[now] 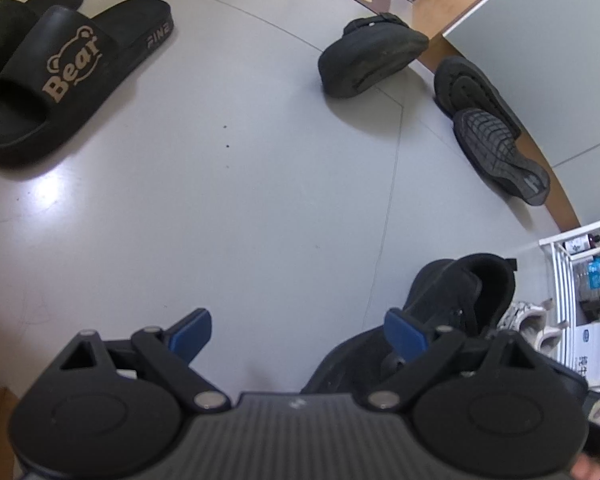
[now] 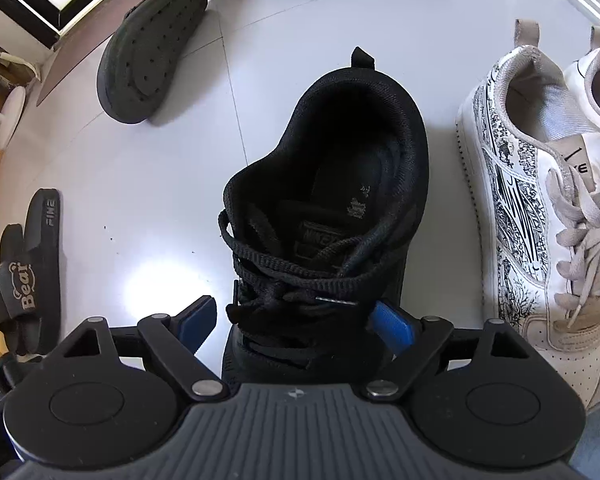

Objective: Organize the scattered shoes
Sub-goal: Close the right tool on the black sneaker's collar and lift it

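black lace-up mesh sneaker (image 2: 332, 216): standing upright on the pale grey floor (image 2: 148, 184), heel pointing away, its laced forefoot lying between the spread blue-tipped fingers of the right gripper (image 2: 298, 322), which are not visibly pressing on it. white low-top sneaker with black ink-style print (image 2: 512, 216): sitting just beside it on the right, with a second pale sneaker (image 2: 596, 92) showing behind that one. left gripper (image 1: 298, 334): hovering with fingers apart over bare floor, nothing between them, while a black rubber slide printed "bear" (image 1: 60, 80) is lying ahead to its left and three black shoes, soles showing (image 1: 370, 56), are lying well apart near the brown baseboard (image 1: 540, 168).
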The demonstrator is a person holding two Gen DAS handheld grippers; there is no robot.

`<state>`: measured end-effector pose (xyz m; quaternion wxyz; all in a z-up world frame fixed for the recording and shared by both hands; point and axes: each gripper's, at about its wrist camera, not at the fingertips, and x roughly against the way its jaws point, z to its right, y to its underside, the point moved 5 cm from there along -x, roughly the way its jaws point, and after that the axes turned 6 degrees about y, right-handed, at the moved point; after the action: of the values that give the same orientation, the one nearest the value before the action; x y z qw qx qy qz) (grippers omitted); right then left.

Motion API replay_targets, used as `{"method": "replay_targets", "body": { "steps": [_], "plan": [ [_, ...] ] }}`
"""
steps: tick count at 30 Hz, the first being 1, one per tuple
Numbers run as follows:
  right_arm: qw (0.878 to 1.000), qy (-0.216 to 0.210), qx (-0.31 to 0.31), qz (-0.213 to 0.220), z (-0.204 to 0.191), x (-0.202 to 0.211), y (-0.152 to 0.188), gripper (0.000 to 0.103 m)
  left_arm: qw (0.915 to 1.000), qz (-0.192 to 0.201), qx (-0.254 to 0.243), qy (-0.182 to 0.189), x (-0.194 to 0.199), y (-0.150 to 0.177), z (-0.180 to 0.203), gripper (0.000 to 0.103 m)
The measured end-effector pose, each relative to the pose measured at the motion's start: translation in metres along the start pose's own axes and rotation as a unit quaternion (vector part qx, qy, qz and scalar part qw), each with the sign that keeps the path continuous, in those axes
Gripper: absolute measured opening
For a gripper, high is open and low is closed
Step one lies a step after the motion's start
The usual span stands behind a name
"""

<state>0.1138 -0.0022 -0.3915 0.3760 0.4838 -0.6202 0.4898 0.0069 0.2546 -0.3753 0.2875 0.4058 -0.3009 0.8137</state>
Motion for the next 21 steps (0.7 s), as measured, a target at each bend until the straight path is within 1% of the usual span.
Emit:
{"method": "replay_targets", "body": {
  "steps": [4,8,9,11,13,15,18,21],
  "plan": [
    [1.000,0.014,0.011,0.004,0.006,-0.003,0.003,0.089,1.0000,-0.001,0.000,0.000,0.000,0.001,-0.001,0.095],
    [1.000,0.003,0.021,0.008,0.014,-0.006,0.002,0.089,1.0000,-0.005,0.001,0.001,-0.001,0.004,-0.003,0.095],
    [1.000,0.000,0.024,0.011,0.016,-0.007,0.001,0.088,1.0000,-0.004,0.004,0.003,-0.001,0.004,-0.004,0.095],
    [0.999,0.005,0.038,0.022,0.018,-0.005,0.000,0.083,0.9999,-0.003,0.011,0.006,0.000,0.005,-0.007,0.095],
    [0.998,0.011,0.054,0.030,0.019,-0.003,0.000,0.081,0.9999,-0.003,0.011,0.005,0.001,0.005,-0.008,0.095],
    [0.995,0.019,0.087,0.037,0.020,-0.002,-0.002,0.081,0.9999,-0.003,0.010,0.005,0.001,0.005,-0.008,0.095],
    [0.992,0.019,0.123,0.031,0.023,-0.002,-0.007,0.079,0.9999,-0.002,0.010,0.005,0.001,0.004,-0.008,0.095],
    [0.989,0.020,0.143,0.017,0.026,-0.002,-0.011,0.078,0.9999,-0.001,0.013,0.008,0.000,0.005,-0.007,0.095]
  ]
}}
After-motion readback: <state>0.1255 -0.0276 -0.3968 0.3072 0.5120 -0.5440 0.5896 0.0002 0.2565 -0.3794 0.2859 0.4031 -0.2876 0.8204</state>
